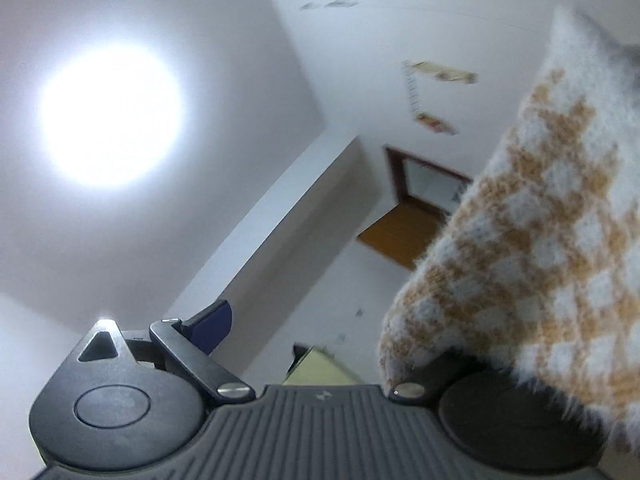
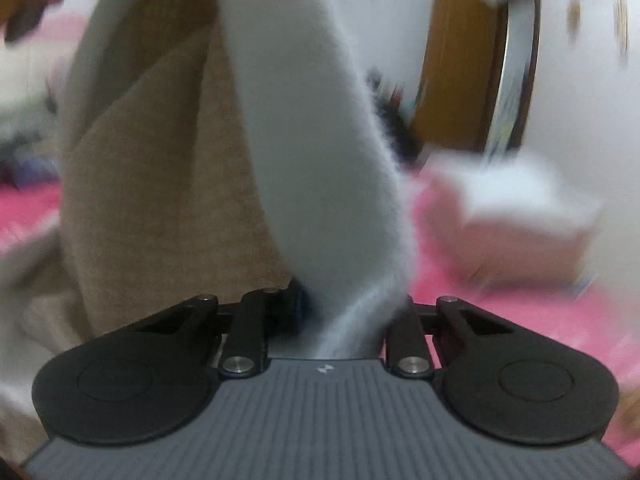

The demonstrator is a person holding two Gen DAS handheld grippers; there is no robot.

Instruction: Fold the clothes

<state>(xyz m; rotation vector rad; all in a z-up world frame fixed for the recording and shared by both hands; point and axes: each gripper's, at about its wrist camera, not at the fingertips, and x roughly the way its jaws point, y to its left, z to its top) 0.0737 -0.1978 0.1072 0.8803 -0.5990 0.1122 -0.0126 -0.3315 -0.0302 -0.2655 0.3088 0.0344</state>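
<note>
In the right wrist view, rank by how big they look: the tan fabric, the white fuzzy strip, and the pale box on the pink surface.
1. tan fabric
2. white fuzzy strip, close behind; nearness to the camera makes this unsure
3. pale box

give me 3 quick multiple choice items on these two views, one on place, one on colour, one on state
1. Where does the checked knit sit in the left view?
A. right side
B. left side
C. bottom centre

2. What colour is the surface under the right tongs?
A. green
B. pink
C. black

3. The right tongs are
A. empty, wide open
B. out of view
C. closed on white cloth

A: the knit fills the right edge.
B: pink shows beside the cloth.
C: the cloth runs up from between the fingers.
</note>
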